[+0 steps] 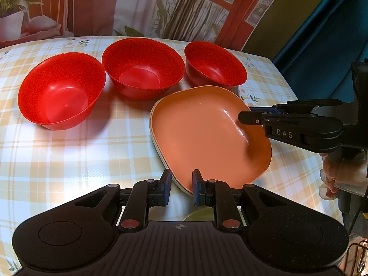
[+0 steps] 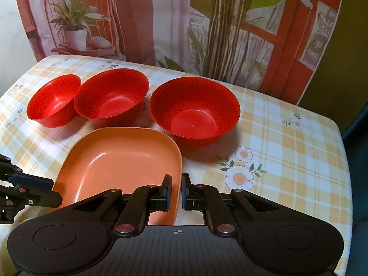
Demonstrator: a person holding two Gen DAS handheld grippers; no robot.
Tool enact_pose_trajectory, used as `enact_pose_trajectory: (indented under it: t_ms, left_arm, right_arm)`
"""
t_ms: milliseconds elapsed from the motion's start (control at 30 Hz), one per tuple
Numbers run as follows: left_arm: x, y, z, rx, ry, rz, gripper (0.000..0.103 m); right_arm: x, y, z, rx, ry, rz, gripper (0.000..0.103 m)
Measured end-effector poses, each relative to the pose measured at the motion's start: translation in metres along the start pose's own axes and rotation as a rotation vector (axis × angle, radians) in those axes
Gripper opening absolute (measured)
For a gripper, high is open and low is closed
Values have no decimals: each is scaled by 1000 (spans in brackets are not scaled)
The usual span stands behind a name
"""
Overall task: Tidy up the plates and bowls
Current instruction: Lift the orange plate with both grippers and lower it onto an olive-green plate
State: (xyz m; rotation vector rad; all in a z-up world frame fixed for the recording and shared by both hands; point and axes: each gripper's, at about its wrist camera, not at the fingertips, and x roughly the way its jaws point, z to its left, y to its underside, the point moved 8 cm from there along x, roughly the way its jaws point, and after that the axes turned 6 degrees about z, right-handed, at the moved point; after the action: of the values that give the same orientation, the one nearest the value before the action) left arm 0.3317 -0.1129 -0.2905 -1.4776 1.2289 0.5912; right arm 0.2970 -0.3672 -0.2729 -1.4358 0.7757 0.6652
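The orange plate (image 1: 207, 124) lay on the checked table (image 1: 69, 156) just in front of three red bowls (image 1: 142, 69); the left claw (image 1: 181, 186) clenched its near-left rim; the right claw (image 2: 176, 192) was clenched on the plate's right rim.

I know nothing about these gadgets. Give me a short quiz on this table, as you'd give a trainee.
1. How many red round plastic bowls stand on the checked flowered tablecloth?
2. True or false: the bowls are stacked inside one another.
3. What do the left gripper and the right gripper both clamp? A: a bowl. B: the orange rounded-square plastic plate. C: the tablecloth.
Key: 1 three; 2 false; 3 B.
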Motion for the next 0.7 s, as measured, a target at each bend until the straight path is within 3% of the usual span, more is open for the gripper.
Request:
enact_pose_trajectory:
  t_ms: [267,500,700]
  left_arm:
    - [0,1,3,-11,-2,-2,20]
    - [-3,-2,2,-3,-25,-50,20]
    - [-3,-3,2,-8,-32,-56,20]
  right_arm:
    - [5,7,2,-22,27,-5,8]
    - [-9,10,-5,23,17,-86,9]
    - [-19,12,-5,0,2,-97,4]
